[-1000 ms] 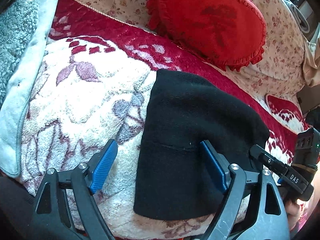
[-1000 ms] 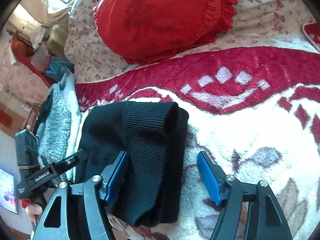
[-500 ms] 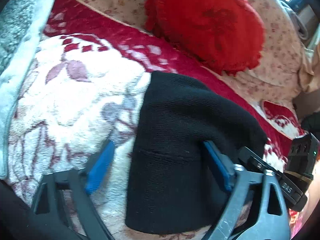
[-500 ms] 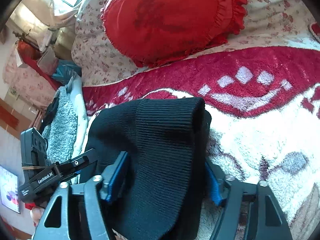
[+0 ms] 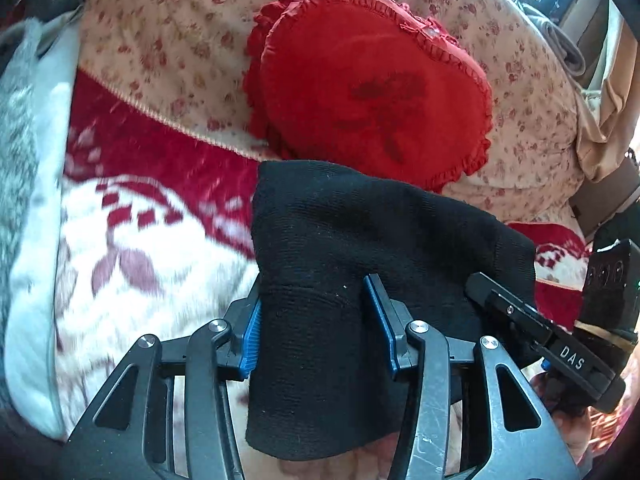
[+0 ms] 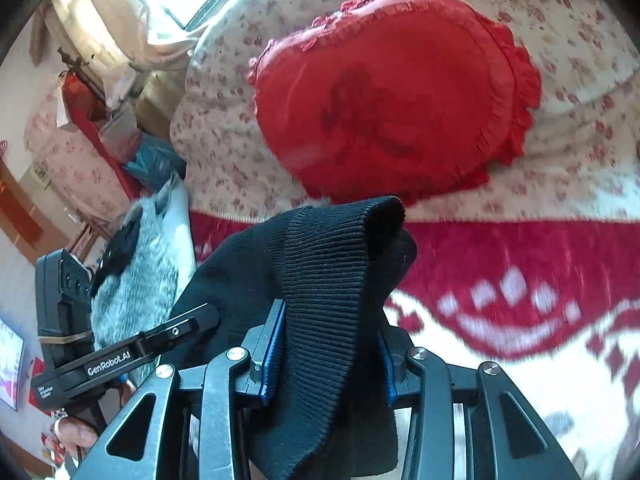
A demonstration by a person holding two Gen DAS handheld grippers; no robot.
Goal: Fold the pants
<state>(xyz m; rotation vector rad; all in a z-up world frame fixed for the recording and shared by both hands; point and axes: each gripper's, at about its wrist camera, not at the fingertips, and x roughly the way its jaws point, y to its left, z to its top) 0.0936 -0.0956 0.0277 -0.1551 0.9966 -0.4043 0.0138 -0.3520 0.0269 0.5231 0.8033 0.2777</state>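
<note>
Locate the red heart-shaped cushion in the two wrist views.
The red heart-shaped cushion sits upper centre in both views, on the floral cover, just beyond the black pants.

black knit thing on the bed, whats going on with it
A person holds a gripper in each hand, folding black knit pants on a red and white fleece blanket. The left gripper and right gripper have just been closing, each now clamped on an end of the bundle, in front of a red heart-shaped frilled cushion.
</note>
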